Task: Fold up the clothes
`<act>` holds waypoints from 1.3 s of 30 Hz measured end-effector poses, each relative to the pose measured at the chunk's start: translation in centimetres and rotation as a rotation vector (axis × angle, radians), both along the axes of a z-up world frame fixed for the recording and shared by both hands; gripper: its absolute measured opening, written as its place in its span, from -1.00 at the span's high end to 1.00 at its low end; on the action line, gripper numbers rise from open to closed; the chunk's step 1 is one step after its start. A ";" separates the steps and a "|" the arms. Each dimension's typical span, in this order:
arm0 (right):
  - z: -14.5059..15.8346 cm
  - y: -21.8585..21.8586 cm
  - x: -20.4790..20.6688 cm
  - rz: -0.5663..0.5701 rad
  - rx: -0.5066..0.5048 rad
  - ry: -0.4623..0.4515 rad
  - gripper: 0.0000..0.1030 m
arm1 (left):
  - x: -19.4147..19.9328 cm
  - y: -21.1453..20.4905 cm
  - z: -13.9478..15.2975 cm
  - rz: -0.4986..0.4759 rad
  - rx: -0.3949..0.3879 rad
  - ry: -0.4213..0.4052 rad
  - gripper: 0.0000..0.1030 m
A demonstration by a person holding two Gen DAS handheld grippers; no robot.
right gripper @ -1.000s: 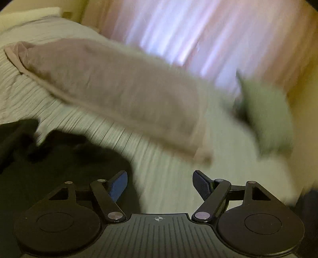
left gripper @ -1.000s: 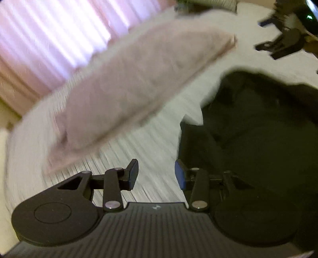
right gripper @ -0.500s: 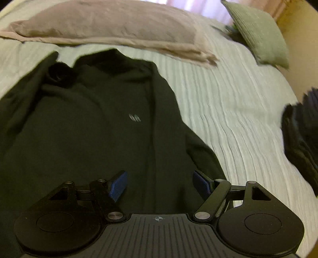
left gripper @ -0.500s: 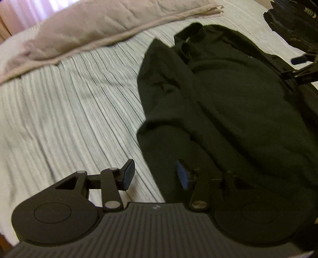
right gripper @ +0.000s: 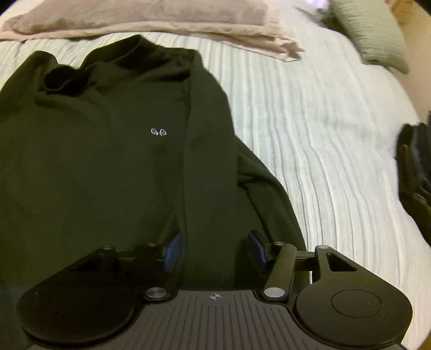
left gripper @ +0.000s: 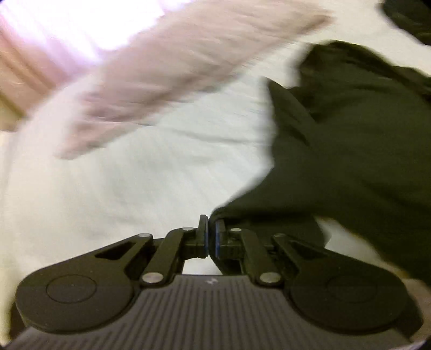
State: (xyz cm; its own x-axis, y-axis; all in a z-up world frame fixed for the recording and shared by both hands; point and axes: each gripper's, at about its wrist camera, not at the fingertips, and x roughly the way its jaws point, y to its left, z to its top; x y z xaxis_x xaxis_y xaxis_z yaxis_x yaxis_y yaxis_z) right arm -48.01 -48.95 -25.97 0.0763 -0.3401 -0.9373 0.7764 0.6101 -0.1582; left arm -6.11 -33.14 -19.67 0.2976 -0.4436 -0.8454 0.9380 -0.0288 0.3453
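We are pinching left gripper (left gripper: 211,234) closed on dark sweater (right gripper: 107,167) edge; right gripper (right gripper: 212,249) closing, sweater fold between jaws, on bed (right gripper: 323,140)

Motion-blurred pillow (left gripper: 172,75); sweater (right gripper: 107,161) perhaps cut off left.

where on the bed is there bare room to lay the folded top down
Bare striped bedspread lies right of the dark sweater, bordered by the pink pillow above, the green cushion and a dark clothes pile at the right edge. The sweater's own side is crowded.
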 end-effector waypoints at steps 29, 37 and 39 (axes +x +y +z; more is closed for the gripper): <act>0.2 -15.1 9.9 0.428 -0.089 -0.277 -0.34 | -5.5 -18.5 -6.0 -0.126 -0.008 0.268 -0.04; -2.9 -16.4 11.5 0.414 -0.005 -0.252 0.90 | -7.0 -23.8 -13.1 -0.195 0.059 0.318 0.86; -0.6 -16.3 10.9 0.402 -0.080 -0.268 0.90 | -6.9 -23.4 -12.1 -0.190 0.040 0.314 0.90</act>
